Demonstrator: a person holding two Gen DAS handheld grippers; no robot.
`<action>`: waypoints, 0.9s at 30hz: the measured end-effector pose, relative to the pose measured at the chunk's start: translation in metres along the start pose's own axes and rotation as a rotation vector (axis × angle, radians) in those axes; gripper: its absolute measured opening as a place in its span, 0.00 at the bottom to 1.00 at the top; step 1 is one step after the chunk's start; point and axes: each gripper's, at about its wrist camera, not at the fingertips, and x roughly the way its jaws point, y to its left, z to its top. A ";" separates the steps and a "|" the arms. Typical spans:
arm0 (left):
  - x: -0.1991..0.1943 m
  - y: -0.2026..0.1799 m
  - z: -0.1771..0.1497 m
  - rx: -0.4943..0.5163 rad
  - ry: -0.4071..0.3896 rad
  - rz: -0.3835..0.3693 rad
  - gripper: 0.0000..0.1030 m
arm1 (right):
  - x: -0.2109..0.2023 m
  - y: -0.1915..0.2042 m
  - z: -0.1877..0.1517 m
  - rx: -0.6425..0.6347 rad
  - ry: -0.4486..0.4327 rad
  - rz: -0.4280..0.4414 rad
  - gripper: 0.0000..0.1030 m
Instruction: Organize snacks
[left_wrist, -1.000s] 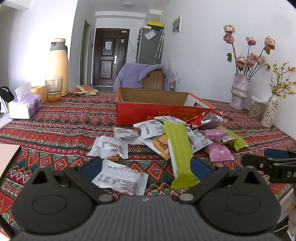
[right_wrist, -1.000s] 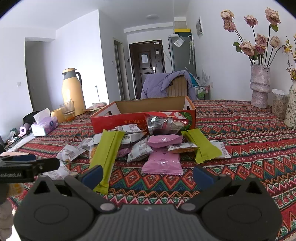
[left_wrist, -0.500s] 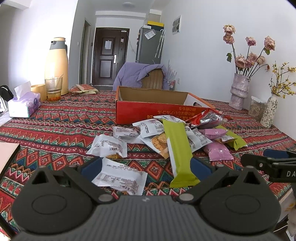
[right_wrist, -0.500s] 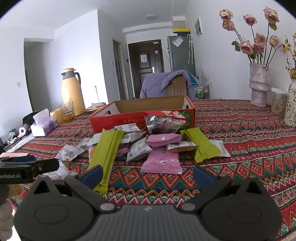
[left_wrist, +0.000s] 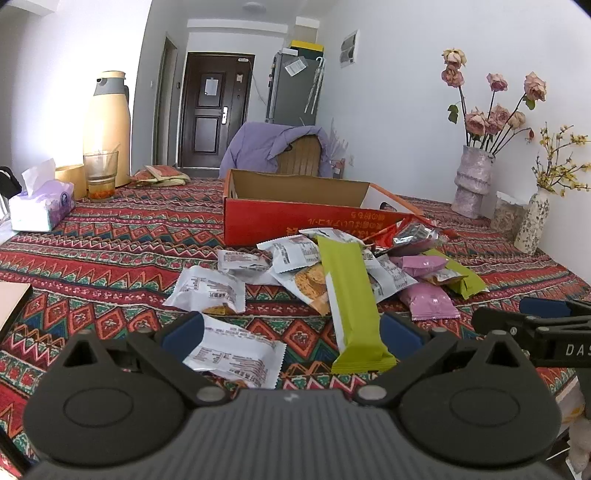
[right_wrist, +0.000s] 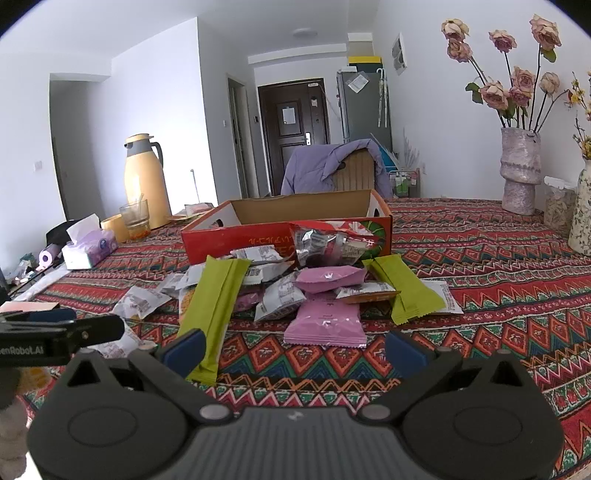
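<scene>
With both your left gripper (left_wrist: 291, 328) and right gripper (right_wrist: 295, 347) spread empty, overlapping packets (left_wrist: 332, 273) risk a double pickup.

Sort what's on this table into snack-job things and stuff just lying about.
For the job: red cardboard box, long green bar, pink packet, white wrappers, silver packet.

Lying about: tissue box, thermos, glass, flower vase.

You face white walls (left_wrist: 388, 110), a dark door (left_wrist: 210, 110) at the far end, a grey fridge (left_wrist: 295, 88) and a chair (left_wrist: 299, 158) draped in purple cloth.
</scene>
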 end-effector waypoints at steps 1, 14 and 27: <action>0.000 0.000 0.000 0.000 0.000 -0.001 1.00 | 0.000 0.000 0.000 0.001 0.000 -0.001 1.00; 0.000 0.001 -0.001 -0.001 -0.002 -0.006 1.00 | 0.000 -0.001 0.000 0.002 0.000 -0.002 1.00; -0.001 0.000 -0.001 -0.004 -0.005 -0.011 1.00 | 0.000 0.000 0.000 0.001 -0.001 -0.002 1.00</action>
